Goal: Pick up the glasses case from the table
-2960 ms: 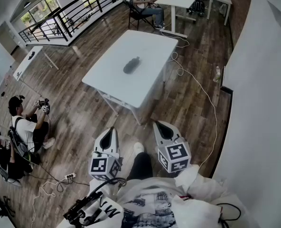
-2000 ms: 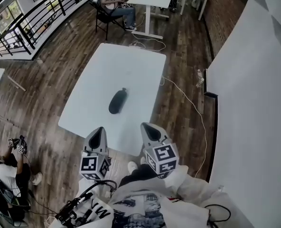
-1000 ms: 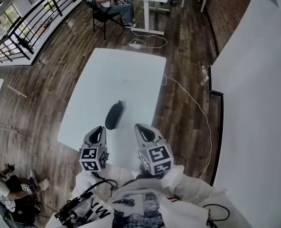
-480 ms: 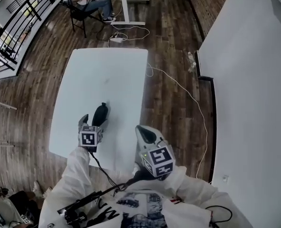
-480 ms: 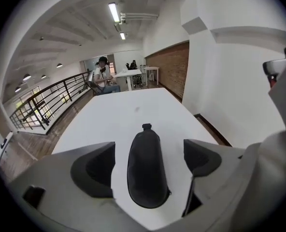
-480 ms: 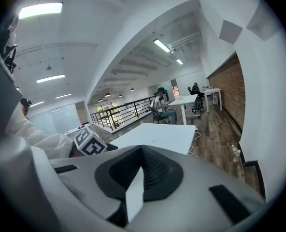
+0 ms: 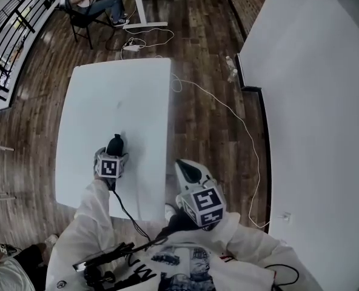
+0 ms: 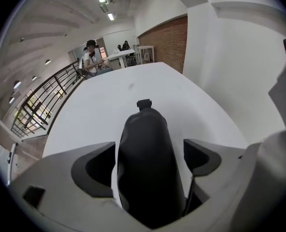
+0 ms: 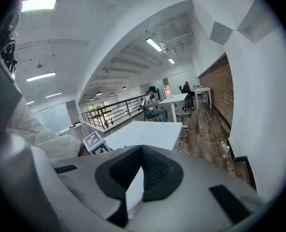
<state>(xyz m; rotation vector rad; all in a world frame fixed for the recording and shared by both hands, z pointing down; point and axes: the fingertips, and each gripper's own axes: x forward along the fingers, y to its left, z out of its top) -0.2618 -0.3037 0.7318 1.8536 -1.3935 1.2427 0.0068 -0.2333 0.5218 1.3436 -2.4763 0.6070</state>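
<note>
The dark, soft, oblong glasses case [image 8: 146, 134] lies flat on the white rectangular table [image 7: 107, 96], toward 6 o'clock from the table's middle in the head view, its small tab end pointing to 12 o'clock. The left gripper [image 8: 148, 164] tilts steeply down over it, jaws spread wide and astride the case's near end. The right gripper [image 7: 185, 168], at 4 o'clock from the case, hangs past the table's edge over the brown plank floor [image 7: 204, 102], jaws pressed together on nothing.
</note>
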